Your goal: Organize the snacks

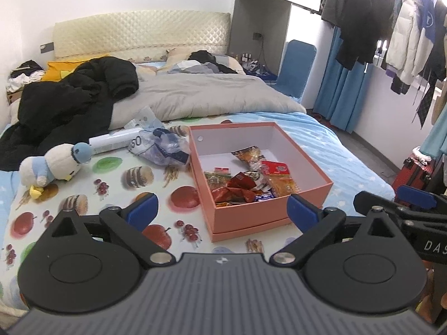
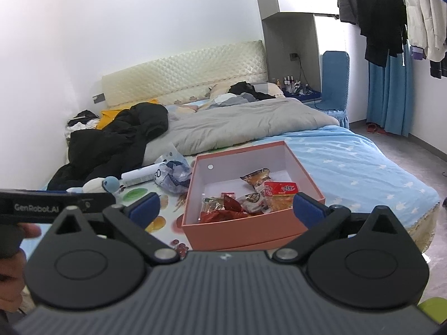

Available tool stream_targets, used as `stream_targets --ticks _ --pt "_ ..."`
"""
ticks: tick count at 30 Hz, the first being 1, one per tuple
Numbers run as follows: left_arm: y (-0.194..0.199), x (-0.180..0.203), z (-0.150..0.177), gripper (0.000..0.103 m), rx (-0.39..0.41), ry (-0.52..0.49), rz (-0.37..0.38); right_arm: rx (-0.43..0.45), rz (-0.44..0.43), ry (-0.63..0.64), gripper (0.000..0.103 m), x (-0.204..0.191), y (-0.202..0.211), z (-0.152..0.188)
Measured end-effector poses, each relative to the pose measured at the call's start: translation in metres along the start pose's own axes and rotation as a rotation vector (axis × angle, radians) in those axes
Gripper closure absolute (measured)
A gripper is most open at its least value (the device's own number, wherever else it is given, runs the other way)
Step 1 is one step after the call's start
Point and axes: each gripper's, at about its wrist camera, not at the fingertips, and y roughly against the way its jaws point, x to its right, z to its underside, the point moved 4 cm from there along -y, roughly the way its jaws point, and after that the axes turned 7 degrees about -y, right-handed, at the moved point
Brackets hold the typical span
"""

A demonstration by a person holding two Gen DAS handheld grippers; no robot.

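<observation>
Both grippers are found with jaws spread wide and nothing held between them. The left gripper (image 1: pixel 222 209) and the right gripper (image 2: pixel 226 208) are each held above the near edge of the bed (image 1: pixel 343 150), pointing down toward the pink box (image 1: pixel 245 215).

The snacks (image 1: pixel 251 178) are observed as a loose heap of wrapped packets in the near half of the pink box; the far half of the box floor is bare. In both wrist views the box is framed between the open fingers, ahead of and below them, with no contact seen. No packets are seen lying loose on the patterned sheet, so the gathering is judged largely done.

Risks are noted as follows. The box rests on soft bedding near the bed's edge; a push against its near wall could tilt or slide it. The packets overlap, so a closing grip could catch two wrappers or crush the contents. The two grippers are held close side by side, and a collision over the box is possible. A crumpled plastic bag (image 1: pixel 164 146) and a plush toy (image 1: pixel 51 166) lie left of the box and could be mistaken for task items.
</observation>
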Motion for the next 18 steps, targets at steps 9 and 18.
stream_targets --ticks 9,18 --pt "0.016 -0.013 0.013 0.003 0.027 0.029 -0.051 0.022 -0.032 0.020 0.000 -0.008 0.004 0.007" --pt "0.017 -0.015 0.013 0.003 0.033 0.023 -0.048 0.037 -0.034 0.027 0.000 -0.013 0.006 0.006"
